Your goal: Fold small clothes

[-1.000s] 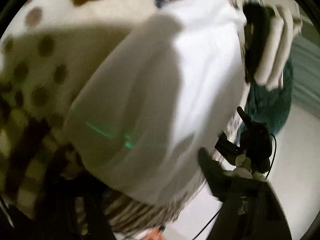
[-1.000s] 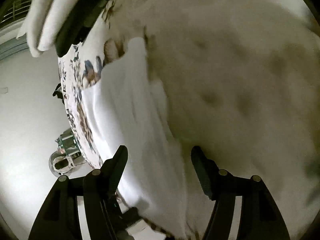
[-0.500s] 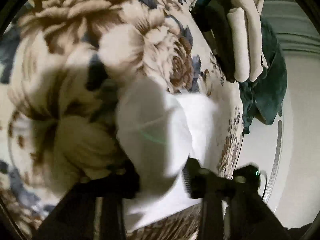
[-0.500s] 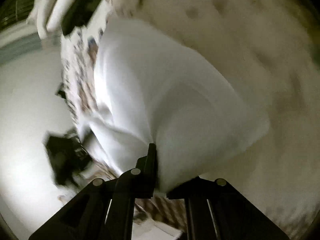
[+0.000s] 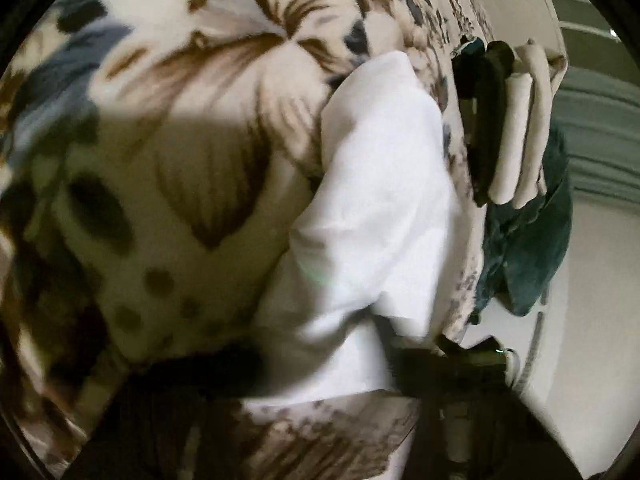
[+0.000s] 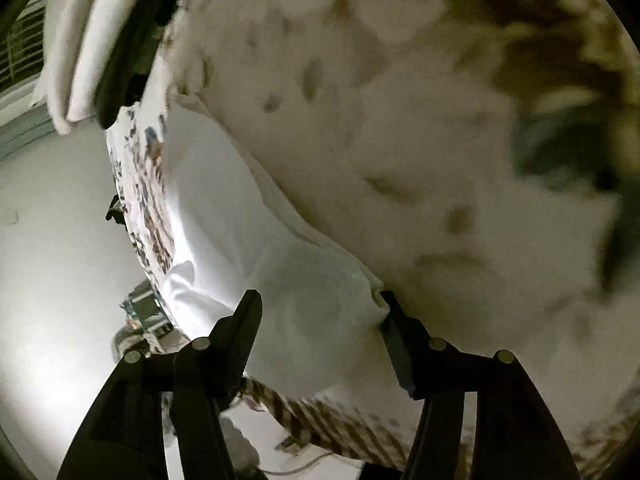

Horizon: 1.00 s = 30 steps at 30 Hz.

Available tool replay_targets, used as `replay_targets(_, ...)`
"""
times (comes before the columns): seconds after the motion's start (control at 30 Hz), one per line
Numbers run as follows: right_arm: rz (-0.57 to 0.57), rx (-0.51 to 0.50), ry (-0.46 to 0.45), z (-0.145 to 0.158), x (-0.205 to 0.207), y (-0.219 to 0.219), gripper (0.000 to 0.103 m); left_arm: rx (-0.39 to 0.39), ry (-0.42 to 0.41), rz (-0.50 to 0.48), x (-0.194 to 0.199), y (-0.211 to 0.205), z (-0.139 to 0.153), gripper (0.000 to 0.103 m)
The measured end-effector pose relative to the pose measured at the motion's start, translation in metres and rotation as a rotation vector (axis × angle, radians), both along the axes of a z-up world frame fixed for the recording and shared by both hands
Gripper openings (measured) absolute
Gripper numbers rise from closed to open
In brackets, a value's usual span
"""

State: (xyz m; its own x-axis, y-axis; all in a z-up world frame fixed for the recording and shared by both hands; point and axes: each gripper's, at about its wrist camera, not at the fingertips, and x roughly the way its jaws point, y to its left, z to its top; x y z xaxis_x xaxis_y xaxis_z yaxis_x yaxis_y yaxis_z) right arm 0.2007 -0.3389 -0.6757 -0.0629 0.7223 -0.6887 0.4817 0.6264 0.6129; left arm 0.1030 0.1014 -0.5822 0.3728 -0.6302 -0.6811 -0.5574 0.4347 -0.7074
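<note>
White cloth garment (image 5: 380, 200) lies on the floral brown-and-cream blanket (image 5: 192, 128) near its edge, with a stack of folded cream and black clothes (image 5: 508, 128) beyond it and a crumpled dark teal cloth (image 5: 528, 248) hanging off the edge. Left gripper (image 5: 324, 364) is blurred, jaws just closing from a wider spread half a second ago, cloth between them, so it looks pinched. Right gripper (image 6: 320, 320) has just reopened from its clamp on the garment, black fingers (image 6: 244, 328) now spread with the cloth's edge between them.

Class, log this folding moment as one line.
left gripper: jaws just closing, white garment between, grip unclear | right gripper: jaws just opening, garment between | garment on floral blanket
</note>
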Motion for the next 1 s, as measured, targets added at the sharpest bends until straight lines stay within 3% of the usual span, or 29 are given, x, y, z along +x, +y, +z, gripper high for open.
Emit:
replay_targets(0.03, -0.007, 0.020, -0.008, -0.002, 0.001, 0.002, 0.052, 0.000, 0.003, 0.011, -0.001, 0.001, 0.004, 0.011)
replay_targets(0.07, -0.004, 0.031, -0.012, 0.000, 0.002, 0.002, 0.017, -0.001, 0.008, 0.023, -0.004, 0.003, 0.010, 0.011)
replay_targets(0.17, 0.029, 0.008, -0.013, 0.007, -0.007, 0.013, 0.014, 0.034, 0.060, 0.000, -0.018, 0.013, 0.016, 0.011)
replay_targets(0.23, 0.077, -0.052, 0.032, 0.010, -0.017, 0.013, 0.014, 0.077, 0.121, -0.062, -0.029, 0.018, 0.007, 0.012)
replay_targets(0.27, 0.094, -0.079, 0.051, 0.011, -0.021, 0.011, 0.016, 0.062, 0.130, -0.067, -0.030, 0.017, 0.005, 0.016)
replay_targets(0.33, 0.129, -0.116, 0.082, 0.015, -0.020, 0.009, 0.028, 0.023, 0.122, -0.060, -0.033, 0.020, 0.007, 0.022)
replay_targets(0.37, 0.149, -0.131, 0.088, 0.019, -0.016, 0.007, 0.037, 0.029, 0.113, -0.065, -0.032, 0.021, 0.013, 0.038)
replay_targets(0.4, 0.173, -0.154, 0.076, 0.028, -0.010, 0.005, 0.044, 0.029, 0.101, -0.066, -0.032, 0.022, 0.019, 0.061)
replay_targets(0.47, 0.221, -0.207, -0.007, 0.055, 0.004, 0.004, 0.051, 0.031, 0.070, -0.031, -0.034, 0.028, 0.030, 0.075)
replay_targets(0.6, 0.348, -0.256, -0.170, 0.105, 0.048, 0.023, 0.057, 0.012, 0.027, 0.074, -0.023, 0.049, 0.037, 0.075)
replay_targets(0.7, 0.393, -0.251, -0.208, 0.109, 0.090, 0.050, 0.058, 0.012, -0.025, 0.127, 0.012, 0.063, 0.032, 0.075)
replay_targets(0.77, 0.414, -0.257, -0.225, 0.105, 0.110, 0.060, 0.058, 0.008, -0.037, 0.105, 0.037, 0.068, 0.023, 0.075)
replay_targets(0.83, 0.429, -0.256, -0.223, 0.092, 0.129, 0.071, 0.058, 0.012, -0.047, 0.049, 0.063, 0.063, 0.014, 0.074)
replay_targets(0.87, 0.433, -0.254, -0.220, 0.084, 0.138, 0.077, 0.058, 0.055, -0.053, 0.010, 0.075, 0.058, 0.013, 0.067)
replay_targets(0.9, 0.436, -0.257, -0.219, 0.076, 0.145, 0.080, 0.058, 0.095, -0.061, -0.029, 0.082, 0.053, 0.014, 0.022)
replay_targets(0.93, 0.440, -0.265, -0.216, 0.068, 0.150, 0.085, 0.058, 0.125, -0.052, -0.082, 0.094, 0.047, 0.011, 0.006)
replay_targets(1.0, 0.433, -0.284, -0.213, 0.059, 0.155, 0.094, 0.058, 0.145, -0.044, -0.101, 0.101, 0.047, 0.008, 0.007)
